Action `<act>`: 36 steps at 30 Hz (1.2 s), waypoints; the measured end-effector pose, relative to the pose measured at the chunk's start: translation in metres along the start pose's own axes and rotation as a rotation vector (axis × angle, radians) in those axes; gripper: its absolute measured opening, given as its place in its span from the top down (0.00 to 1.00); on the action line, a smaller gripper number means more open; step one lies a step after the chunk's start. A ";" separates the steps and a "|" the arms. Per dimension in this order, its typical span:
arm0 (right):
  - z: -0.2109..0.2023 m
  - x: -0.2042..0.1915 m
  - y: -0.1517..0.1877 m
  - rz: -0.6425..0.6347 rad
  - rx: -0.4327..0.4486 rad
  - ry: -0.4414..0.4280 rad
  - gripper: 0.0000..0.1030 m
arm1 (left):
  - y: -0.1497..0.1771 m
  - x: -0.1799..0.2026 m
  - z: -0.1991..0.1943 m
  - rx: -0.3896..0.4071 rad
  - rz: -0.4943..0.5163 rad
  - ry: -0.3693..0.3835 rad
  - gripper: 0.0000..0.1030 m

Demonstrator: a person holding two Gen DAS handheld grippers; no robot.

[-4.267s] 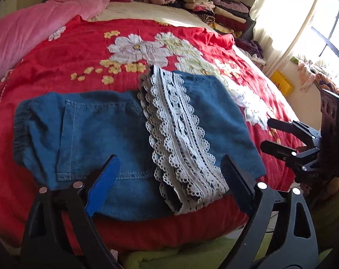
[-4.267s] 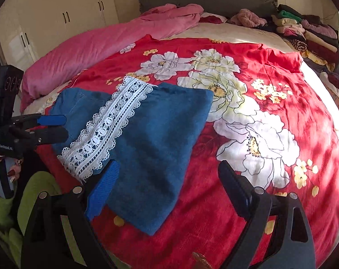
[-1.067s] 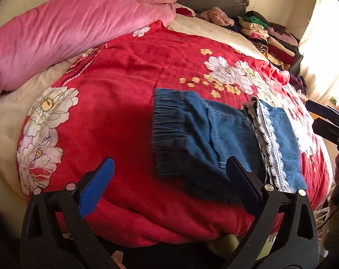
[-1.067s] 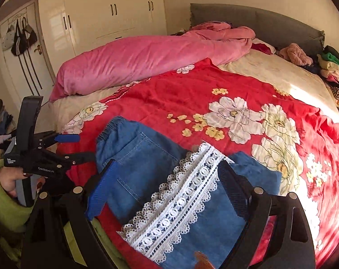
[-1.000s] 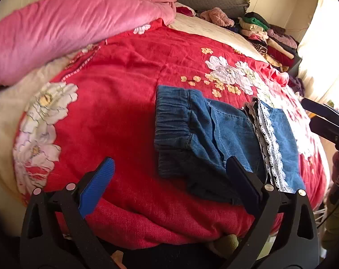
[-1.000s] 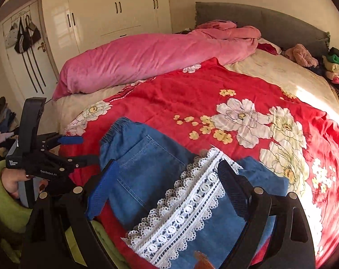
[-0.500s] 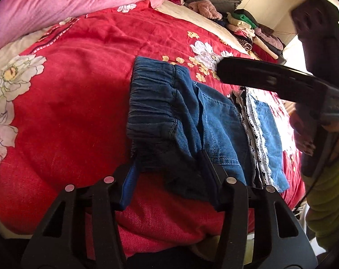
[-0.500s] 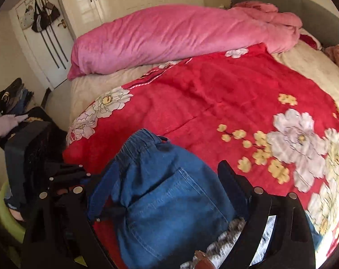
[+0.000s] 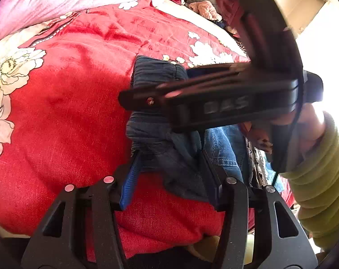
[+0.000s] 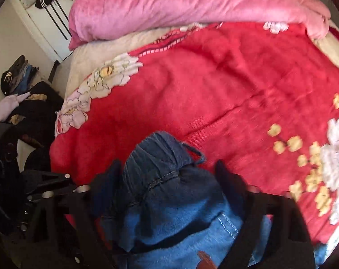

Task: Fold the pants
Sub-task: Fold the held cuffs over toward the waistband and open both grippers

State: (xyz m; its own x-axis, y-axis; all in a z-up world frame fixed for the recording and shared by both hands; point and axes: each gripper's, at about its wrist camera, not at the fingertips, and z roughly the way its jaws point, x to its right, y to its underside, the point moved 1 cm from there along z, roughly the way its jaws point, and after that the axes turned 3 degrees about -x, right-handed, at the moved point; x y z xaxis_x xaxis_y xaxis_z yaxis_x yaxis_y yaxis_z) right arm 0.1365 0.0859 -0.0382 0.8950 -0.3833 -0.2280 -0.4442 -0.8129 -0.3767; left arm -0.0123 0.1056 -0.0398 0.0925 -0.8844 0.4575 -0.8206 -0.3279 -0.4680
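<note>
1. The left wrist view looks forward and down along its own left gripper (image 9: 169,168), very close to the bed (image 9: 64,116), facing the headboard end.
2. The right wrist view looks steeply down past the right gripper (image 10: 167,179), close over the same bed (image 10: 236,85), facing the pink quilt (image 10: 180,6) and a door (image 10: 55,22).
3. Both views share the waistband end of the denim pants (image 9: 156,121) (image 10: 160,157) and the red flowered blanket.
4. Each camera catches the other gripper: the right crosses the left view (image 9: 214,96); the left sits at the right view's left edge (image 10: 41,179).
</note>
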 end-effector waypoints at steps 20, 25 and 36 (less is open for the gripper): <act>-0.156 0.050 0.101 0.173 0.412 -0.170 0.71 | -0.018 0.070 0.014 -0.004 0.101 0.222 0.17; -0.186 0.083 0.152 0.328 0.530 -0.199 0.32 | -0.016 0.133 0.014 0.015 0.232 0.332 0.17; -0.174 0.110 0.256 0.623 0.461 -0.039 0.10 | 0.026 0.186 0.067 -0.155 0.411 0.260 0.15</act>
State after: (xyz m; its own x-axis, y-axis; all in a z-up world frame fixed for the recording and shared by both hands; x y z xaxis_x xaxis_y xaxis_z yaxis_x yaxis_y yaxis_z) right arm 0.1284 -0.2406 -0.0036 0.4766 -0.6869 -0.5487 -0.8448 -0.1852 -0.5019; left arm 0.0210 -0.0899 -0.0174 -0.3833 -0.8113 0.4414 -0.8353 0.1006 -0.5406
